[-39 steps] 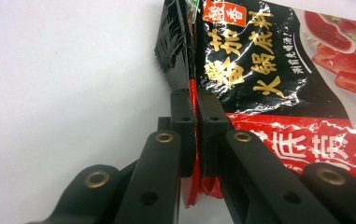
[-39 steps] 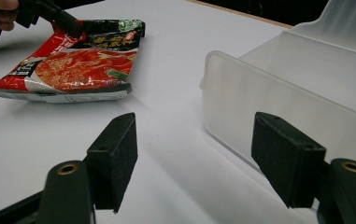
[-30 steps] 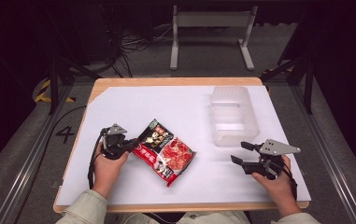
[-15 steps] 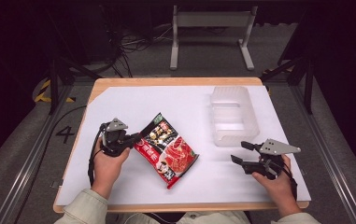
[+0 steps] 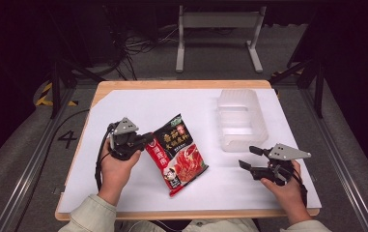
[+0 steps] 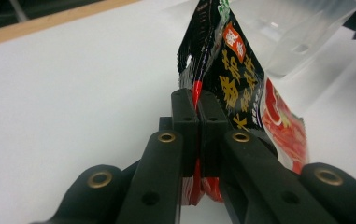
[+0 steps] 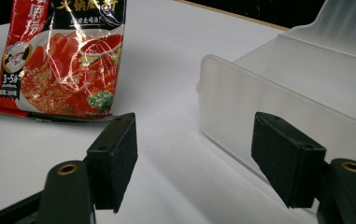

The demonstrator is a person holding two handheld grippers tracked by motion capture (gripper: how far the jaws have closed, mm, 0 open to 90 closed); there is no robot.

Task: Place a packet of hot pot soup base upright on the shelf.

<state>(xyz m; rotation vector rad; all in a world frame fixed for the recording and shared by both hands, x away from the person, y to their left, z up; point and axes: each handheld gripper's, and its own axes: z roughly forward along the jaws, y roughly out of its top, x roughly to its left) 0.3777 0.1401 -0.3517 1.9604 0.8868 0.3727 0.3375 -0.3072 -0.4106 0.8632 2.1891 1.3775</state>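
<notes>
Fingers [image 6: 185, 116] of our left gripper [image 5: 143, 141] are pinched tight on the packet's edge; those of our right gripper [image 5: 249, 158] stand wide apart, holding nothing.

From the left gripper view we see the red-and-black food packet [image 5: 177, 153] clamped by its side seam, rising tilted beyond the closed fingers. In the high view we find the packet mid-table, its lower end near the table's [image 5: 138, 104] white surface just right of our left hand [image 5: 116, 166]. Our right hand [image 5: 283, 186] keeps its gripper low near the front right, aimed left, beside the clear plastic container [image 5: 242, 118], which sits toward the back right, well apart from the packet.
</notes>
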